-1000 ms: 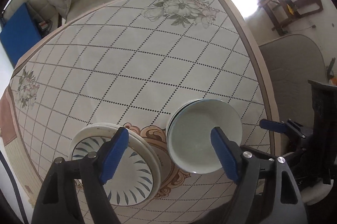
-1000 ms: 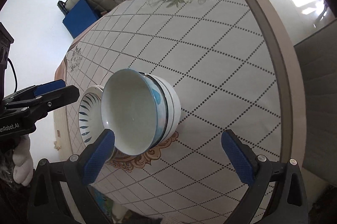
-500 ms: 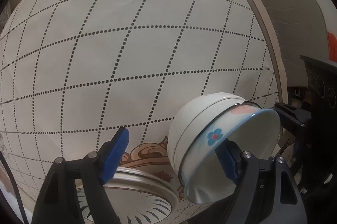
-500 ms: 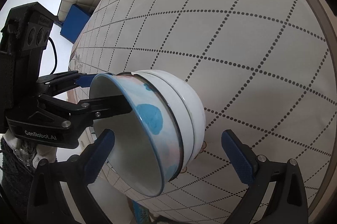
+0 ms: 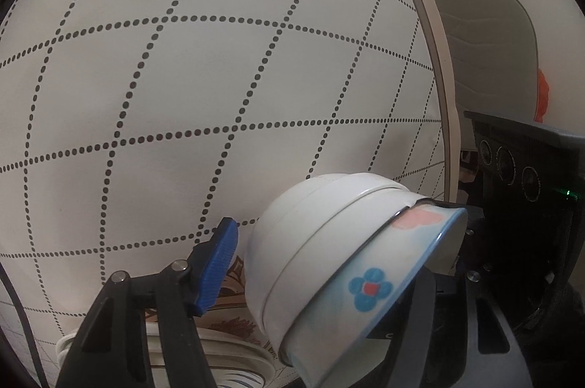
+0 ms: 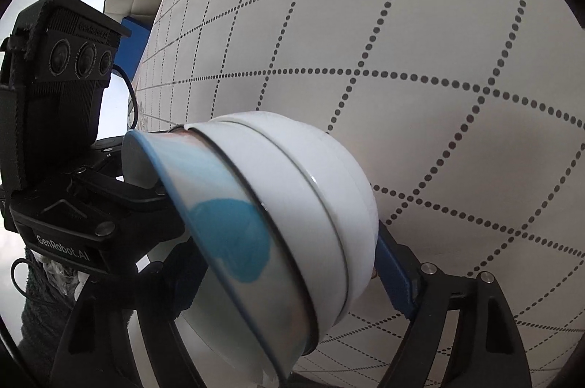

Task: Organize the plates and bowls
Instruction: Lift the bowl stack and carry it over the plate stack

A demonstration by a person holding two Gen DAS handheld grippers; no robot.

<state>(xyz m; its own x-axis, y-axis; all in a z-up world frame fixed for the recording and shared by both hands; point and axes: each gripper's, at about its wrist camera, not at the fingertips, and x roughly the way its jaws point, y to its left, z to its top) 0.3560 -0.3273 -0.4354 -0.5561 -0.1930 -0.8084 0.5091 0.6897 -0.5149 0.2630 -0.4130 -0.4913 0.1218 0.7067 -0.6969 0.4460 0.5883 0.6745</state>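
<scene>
table point(image 5: 219, 77) – plates point(image 5: 234, 357), perhaps bowls point(image 5: 314, 242)

opposing wrist views, bowl stack point(image 5: 329, 263) close

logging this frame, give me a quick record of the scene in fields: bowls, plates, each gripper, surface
bowls: stack of nested bowls, patterned bowl innermost, two white ones outside
bowl pose: stack tilted on its side
plates: stack of plates at the lower left, partly hidden
left gripper: straddles the bowl stack, grip unclear
right gripper: straddles the same stack from the other side, grip unclear
surface: tablecloth with a dotted diamond pattern
</scene>
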